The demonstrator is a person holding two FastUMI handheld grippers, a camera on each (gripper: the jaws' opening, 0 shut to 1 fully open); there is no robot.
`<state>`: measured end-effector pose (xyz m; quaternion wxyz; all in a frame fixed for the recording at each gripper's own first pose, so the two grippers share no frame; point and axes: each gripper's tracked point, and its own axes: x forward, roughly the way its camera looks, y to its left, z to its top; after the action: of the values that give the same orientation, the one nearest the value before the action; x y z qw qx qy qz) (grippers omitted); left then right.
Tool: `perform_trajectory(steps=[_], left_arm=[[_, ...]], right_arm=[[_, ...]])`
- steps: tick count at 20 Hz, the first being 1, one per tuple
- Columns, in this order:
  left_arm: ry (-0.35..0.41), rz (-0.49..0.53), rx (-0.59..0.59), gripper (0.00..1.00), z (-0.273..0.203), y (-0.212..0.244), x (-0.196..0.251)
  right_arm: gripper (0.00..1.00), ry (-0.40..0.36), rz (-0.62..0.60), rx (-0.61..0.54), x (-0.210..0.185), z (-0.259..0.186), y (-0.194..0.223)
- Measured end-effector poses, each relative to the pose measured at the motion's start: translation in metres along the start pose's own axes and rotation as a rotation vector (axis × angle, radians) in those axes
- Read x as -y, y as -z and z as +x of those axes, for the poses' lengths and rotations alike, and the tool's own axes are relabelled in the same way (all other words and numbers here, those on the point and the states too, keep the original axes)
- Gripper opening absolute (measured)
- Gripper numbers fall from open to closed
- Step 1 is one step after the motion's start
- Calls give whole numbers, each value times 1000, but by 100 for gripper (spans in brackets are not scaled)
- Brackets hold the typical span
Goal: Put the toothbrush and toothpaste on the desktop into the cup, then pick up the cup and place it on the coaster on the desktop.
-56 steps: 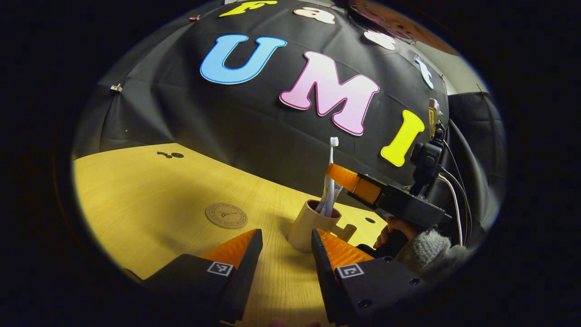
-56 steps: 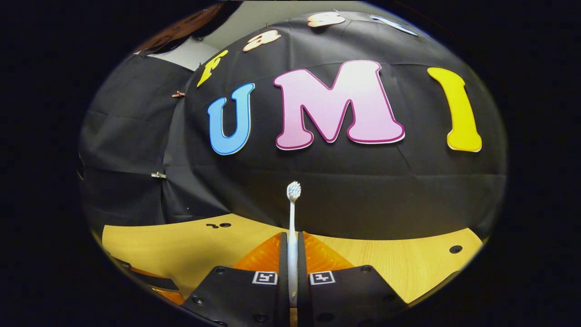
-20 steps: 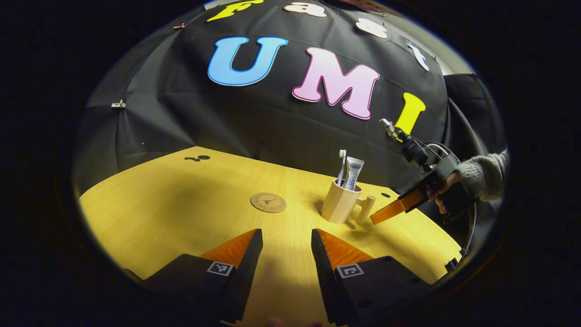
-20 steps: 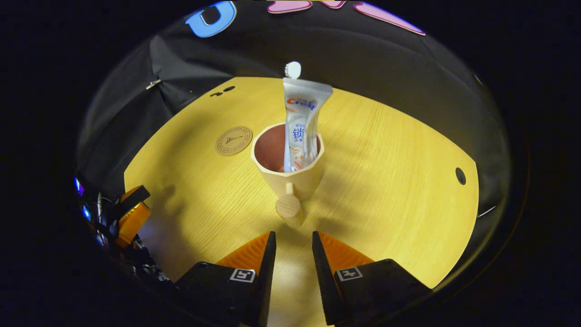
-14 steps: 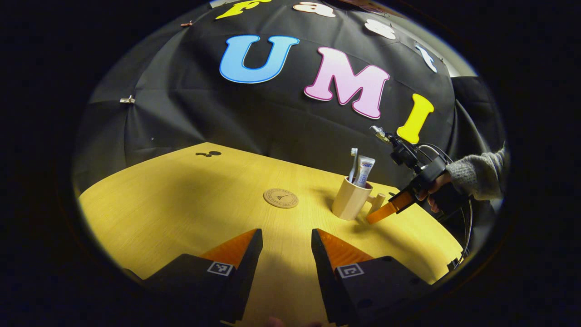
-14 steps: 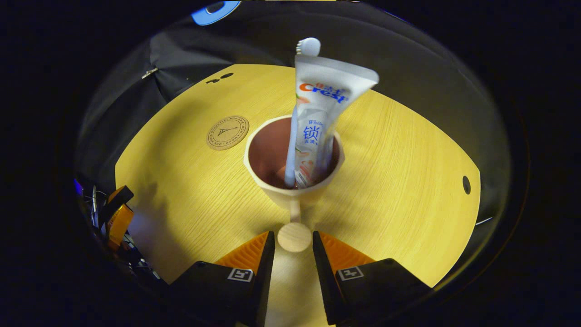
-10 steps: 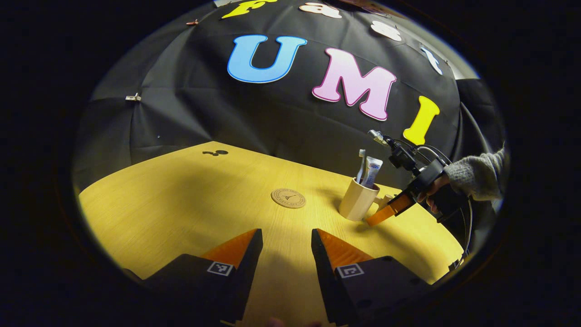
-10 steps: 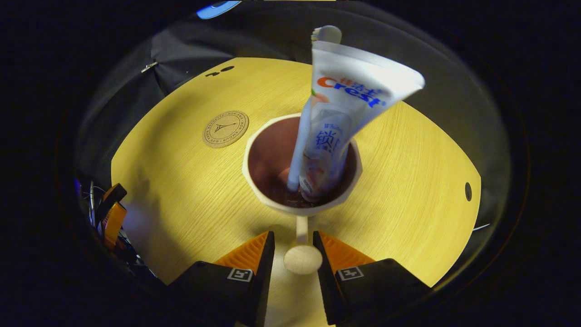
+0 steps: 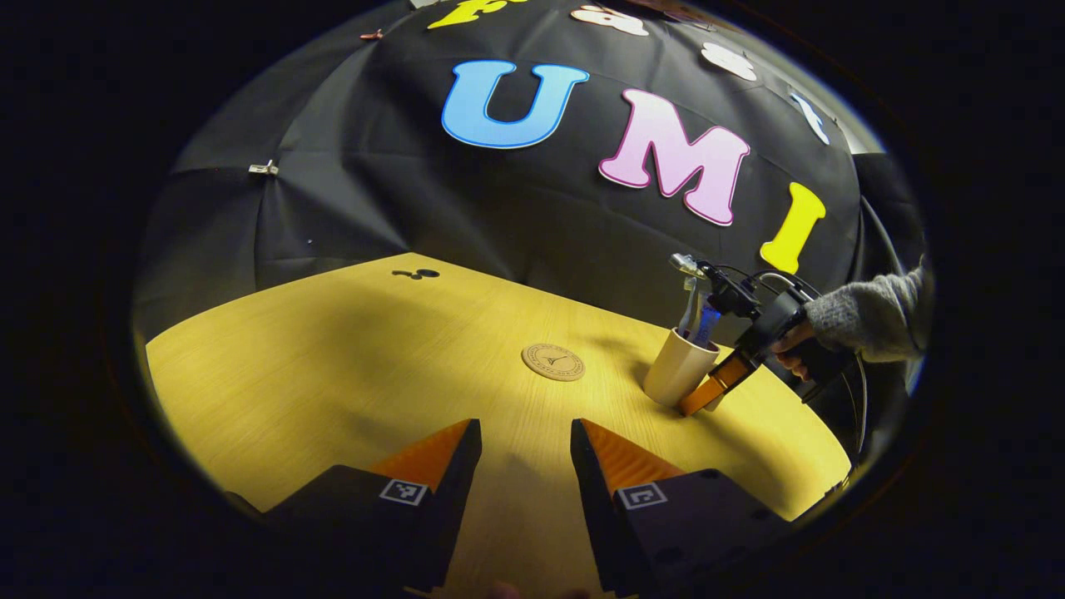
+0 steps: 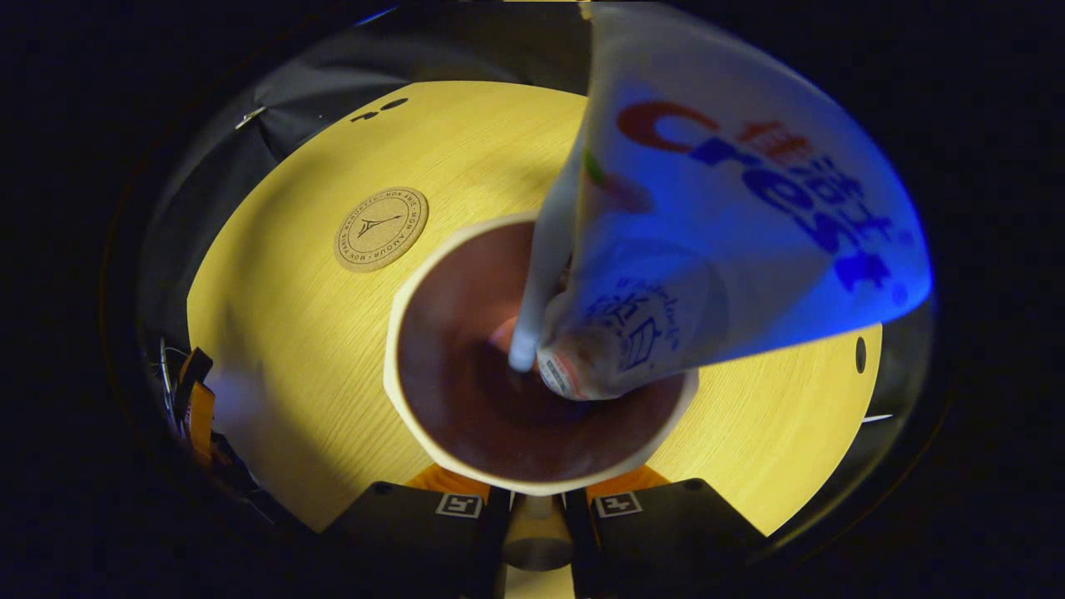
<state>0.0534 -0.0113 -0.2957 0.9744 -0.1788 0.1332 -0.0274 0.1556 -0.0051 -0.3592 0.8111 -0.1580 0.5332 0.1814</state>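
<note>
The right gripper (image 9: 695, 403) slants down from a hand (image 9: 790, 349) in a grey knitted sleeve (image 9: 865, 312), its orange fingers at the base of the cup (image 9: 678, 378). In the right gripper view its jaws stand on either side of the cup's handle (image 10: 535, 532), close against it, though whether they press on it I cannot tell. Just ahead of them the cup (image 10: 416, 416) stands upright on the desktop (image 10: 283, 333), the toothbrush (image 10: 545, 266) and toothpaste (image 10: 732, 225) leaning inside it. The coaster (image 10: 381, 229) lies beyond the cup to the left, apart from it. The left gripper (image 9: 520, 466) hangs low over the wooden desktop (image 9: 333, 374), jaws apart and holding nothing, the coaster (image 9: 553, 362) ahead of it. Black cloth (image 9: 399, 200) walls the booth.
</note>
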Motion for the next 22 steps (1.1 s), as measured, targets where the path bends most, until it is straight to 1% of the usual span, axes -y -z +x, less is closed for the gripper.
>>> perform_trajectory(steps=[3, 6, 7, 8, 10, 15, 18, 21, 22], left_arm=[[-2, -10, -3, 68, 2, -1, -4], [3, -6, 1, 68, 2, -3, -7], [5, -7, 1, 68, 2, -4, -8], [7, -8, 1, 68, 3, -6, -9], [8, -11, 2, 68, 1, -7, -12], [-6, 3, 5, 68, -3, -13, -27], [-32, 3, 13, 68, -5, -17, -41], [-52, -13, 22, 68, -6, -21, -53], [-58, -15, 22, 68, -7, -22, -56]], right_arm=[[33, 13, -40, 15, 0, -3, -1], [33, -4, -32, 50, -8, -11, -10], [28, -10, -18, 68, -12, -14, -17], [33, -19, 0, 85, -17, -17, -24], [33, -38, 12, 99, -29, -19, -36], [32, -85, -5, 120, -68, -12, -75], [32, -111, -39, 121, -93, -2, -97], [32, -118, -78, 106, -109, 6, -111], [27, -123, -83, 101, -113, 9, -113]])
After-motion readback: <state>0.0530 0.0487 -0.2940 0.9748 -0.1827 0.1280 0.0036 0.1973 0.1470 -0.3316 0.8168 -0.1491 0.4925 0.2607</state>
